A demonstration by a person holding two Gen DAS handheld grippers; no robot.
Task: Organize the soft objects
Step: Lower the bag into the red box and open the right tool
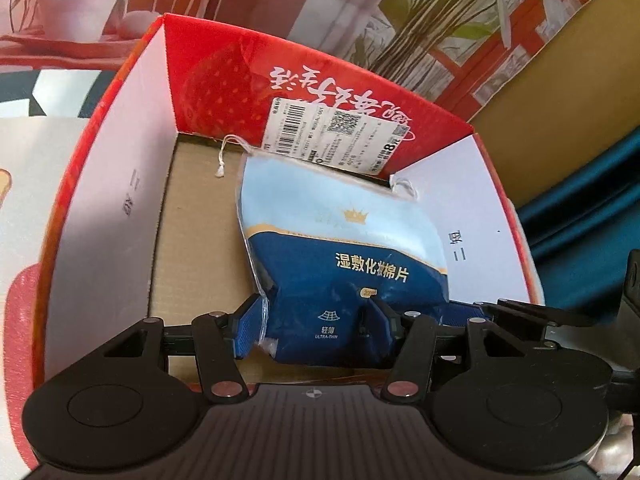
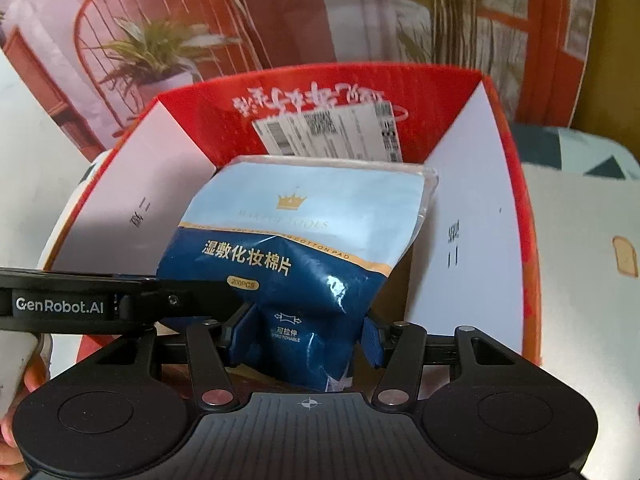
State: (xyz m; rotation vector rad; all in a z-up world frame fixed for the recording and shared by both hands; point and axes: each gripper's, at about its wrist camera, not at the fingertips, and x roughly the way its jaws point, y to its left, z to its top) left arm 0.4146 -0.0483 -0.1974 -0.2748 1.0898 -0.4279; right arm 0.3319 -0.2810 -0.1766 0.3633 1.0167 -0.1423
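Pouch (image 1: pixel 344 248) runs lengthwise up-frame into red box (image 1: pixel 104 208); left tongs (image 1: pixel 316 322) and right tongs (image 2: pixel 304 340) both pinch its near end.

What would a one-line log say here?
left gripper: shut on bag | right gripper: shut on bag | bag: over box

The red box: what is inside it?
Inside the red box is a blue cotton pad bag, gripped by both grippers. Beside it, brown cardboard floor shows; the floor under the bag is hidden.
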